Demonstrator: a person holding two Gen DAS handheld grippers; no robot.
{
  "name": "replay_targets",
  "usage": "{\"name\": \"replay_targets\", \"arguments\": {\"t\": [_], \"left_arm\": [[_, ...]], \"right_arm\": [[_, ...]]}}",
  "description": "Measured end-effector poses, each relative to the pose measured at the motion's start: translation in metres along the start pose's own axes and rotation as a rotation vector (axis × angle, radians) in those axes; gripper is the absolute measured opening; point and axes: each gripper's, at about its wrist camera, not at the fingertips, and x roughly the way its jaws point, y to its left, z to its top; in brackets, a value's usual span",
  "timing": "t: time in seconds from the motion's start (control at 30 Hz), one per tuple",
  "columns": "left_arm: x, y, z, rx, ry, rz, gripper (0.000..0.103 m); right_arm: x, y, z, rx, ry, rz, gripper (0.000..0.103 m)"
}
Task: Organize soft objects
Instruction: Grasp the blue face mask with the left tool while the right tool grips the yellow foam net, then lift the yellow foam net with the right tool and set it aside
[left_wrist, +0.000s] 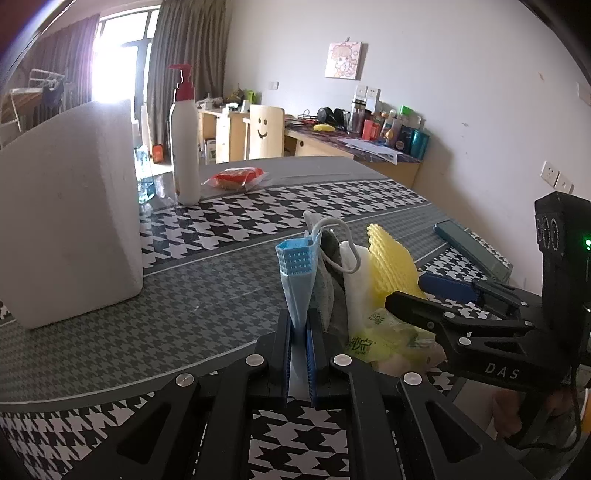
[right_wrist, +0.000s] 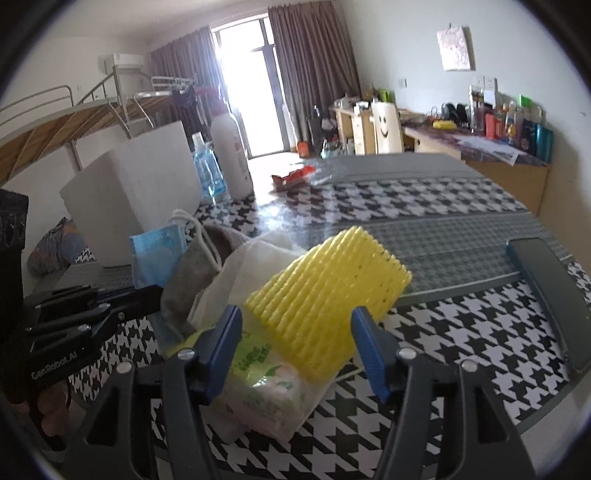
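My left gripper (left_wrist: 298, 325) is shut on a blue face mask (left_wrist: 297, 269) and holds it upright above the table; the mask also shows in the right wrist view (right_wrist: 157, 254). Beside it stand a grey cloth (left_wrist: 328, 284), a white cloth (left_wrist: 356, 284) and a yellow foam net (left_wrist: 391, 258). My right gripper (right_wrist: 295, 332) is open, its fingers on either side of the yellow foam net (right_wrist: 332, 288), which lies on a green-printed tissue pack (right_wrist: 266, 380). The right gripper also shows in the left wrist view (left_wrist: 436, 295).
A white foam box (left_wrist: 70, 218) stands at the left. Behind it are a white pump bottle (left_wrist: 184, 140), a blue bottle (right_wrist: 207, 166) and a red snack pack (left_wrist: 236, 177). A dark flat case (right_wrist: 550, 291) lies at the right table edge.
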Motion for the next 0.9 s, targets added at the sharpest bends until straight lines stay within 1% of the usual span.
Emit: {"name": "replay_targets", "arguments": {"t": [0.1,0.13,0.17,0.2,0.27,0.33,0.37,0.4,0.43,0.5,0.53,0.8,0.87,0.9], "left_arm": [[0.003,0.000,0.000,0.000,0.013,-0.012,0.008],[0.005,0.001,0.001,-0.001,0.017,-0.013,0.008],[0.005,0.001,0.001,-0.002,0.020,-0.011,0.008],[0.005,0.001,0.001,-0.001,0.021,-0.012,0.008],[0.007,0.000,0.001,0.006,0.026,-0.011,0.008],[0.010,-0.001,0.002,0.014,0.037,-0.009,0.012],[0.011,-0.001,0.002,0.014,0.042,-0.006,0.017],[0.012,-0.001,0.002,0.014,0.046,-0.005,0.024],[0.014,-0.001,0.002,0.013,0.053,-0.005,0.035],[0.014,0.000,0.002,0.008,0.053,0.000,0.045],[0.013,-0.001,0.001,0.007,0.052,0.000,0.047],[0.012,0.001,0.001,0.003,0.050,-0.003,0.047],[0.012,0.001,0.001,0.007,0.052,-0.005,0.036],[0.013,0.001,0.002,0.015,0.059,-0.004,0.027]], "right_arm": [[0.003,-0.002,0.001,0.007,0.013,0.009,0.066],[0.003,-0.003,0.001,0.013,0.015,0.011,0.063],[0.004,-0.004,0.001,0.015,0.021,0.011,0.054],[0.007,-0.005,0.002,0.021,0.036,0.012,0.051],[0.010,-0.009,0.001,0.038,0.056,0.016,0.037],[0.010,-0.011,0.002,0.052,0.060,0.028,0.031],[0.010,-0.013,0.001,0.057,0.061,0.031,0.029],[0.010,-0.013,0.001,0.057,0.061,0.033,0.027],[0.010,-0.013,0.001,0.057,0.060,0.034,0.023],[0.009,-0.013,0.000,0.058,0.057,0.046,0.014],[0.008,-0.013,0.000,0.059,0.054,0.052,0.008],[-0.005,-0.013,-0.001,0.045,0.012,0.025,0.006],[-0.010,-0.014,-0.002,0.043,0.002,0.013,0.006],[-0.011,-0.015,-0.002,0.040,0.000,0.006,0.006]]}}
